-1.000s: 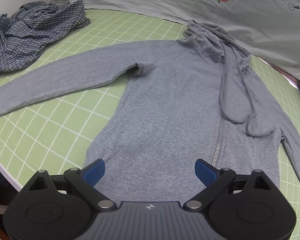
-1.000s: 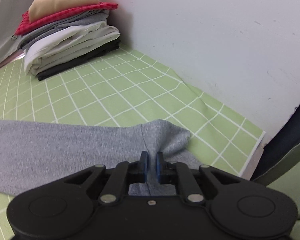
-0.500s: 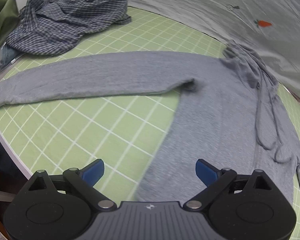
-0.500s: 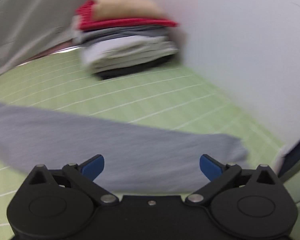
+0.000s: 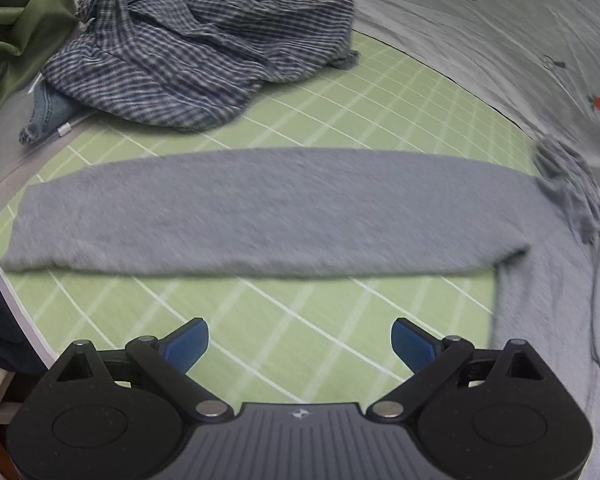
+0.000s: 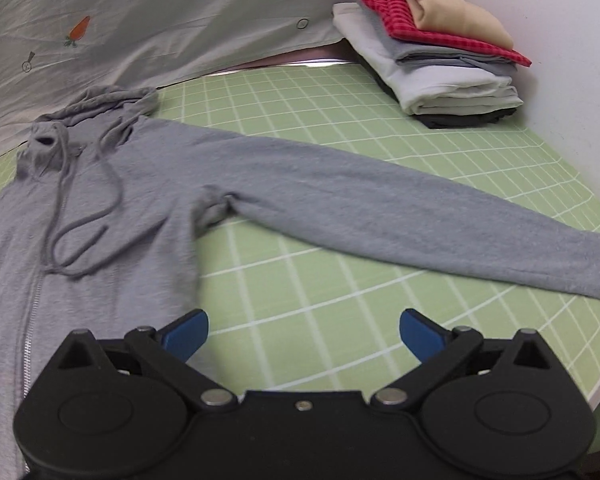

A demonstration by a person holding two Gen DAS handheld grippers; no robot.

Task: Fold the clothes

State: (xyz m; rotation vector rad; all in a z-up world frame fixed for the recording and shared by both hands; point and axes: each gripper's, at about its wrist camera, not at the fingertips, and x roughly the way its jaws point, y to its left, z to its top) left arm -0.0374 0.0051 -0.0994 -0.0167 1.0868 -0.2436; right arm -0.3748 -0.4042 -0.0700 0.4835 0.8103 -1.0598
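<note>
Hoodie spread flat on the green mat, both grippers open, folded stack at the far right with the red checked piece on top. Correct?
One error: the right wrist view shows a tan garment on top of the folded stack; the red checked piece lies under it. The hoodie, green mat and open left gripper and right gripper stand.

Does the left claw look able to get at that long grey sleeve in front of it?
Probably yes: the left claw is open, and only bare green mat lies between it and the sleeve.

Right hand-held gripper [image 6: 303, 330], clamped on the hoodie [image 6: 148, 184] cuff a second ago, now stands wide apart, clear of the sleeve [image 6: 400, 216], which lies flat. Left hand-held gripper [image 5: 299, 340] has swung from the body toward the other sleeve [image 5: 260, 212].
</note>
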